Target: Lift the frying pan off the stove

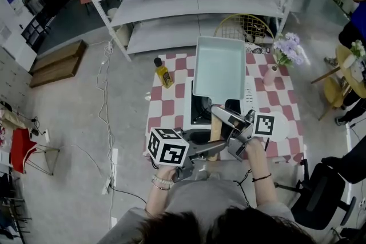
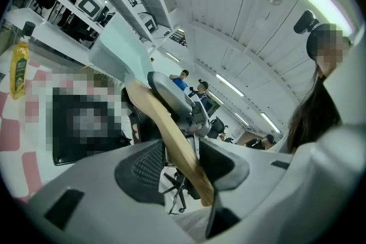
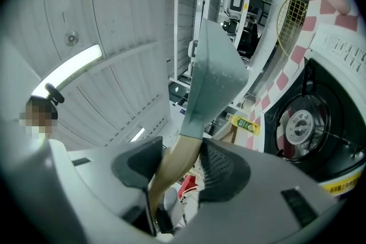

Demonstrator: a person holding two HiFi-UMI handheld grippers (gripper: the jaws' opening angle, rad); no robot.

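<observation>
Left tongs (image 2: 183, 160) and right tongs (image 3: 180, 164) clamp the wooden handle (image 1: 215, 127); pale grey rectangular frying pan (image 1: 219, 70) appears already clear of the white single-burner stove (image 1: 200, 110).

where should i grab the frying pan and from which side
By the wooden handle, coming from the near side, opposite the pan body. It is the only narrow part sticking out of the wide rectangular frying pan, so jaws fit across it. The left gripper and right gripper both clamp it there, above the stove.

Oil bottle (image 1: 163, 74) (yellow) on checkered cloth (image 1: 166, 106); flowers (image 1: 289, 47).
</observation>
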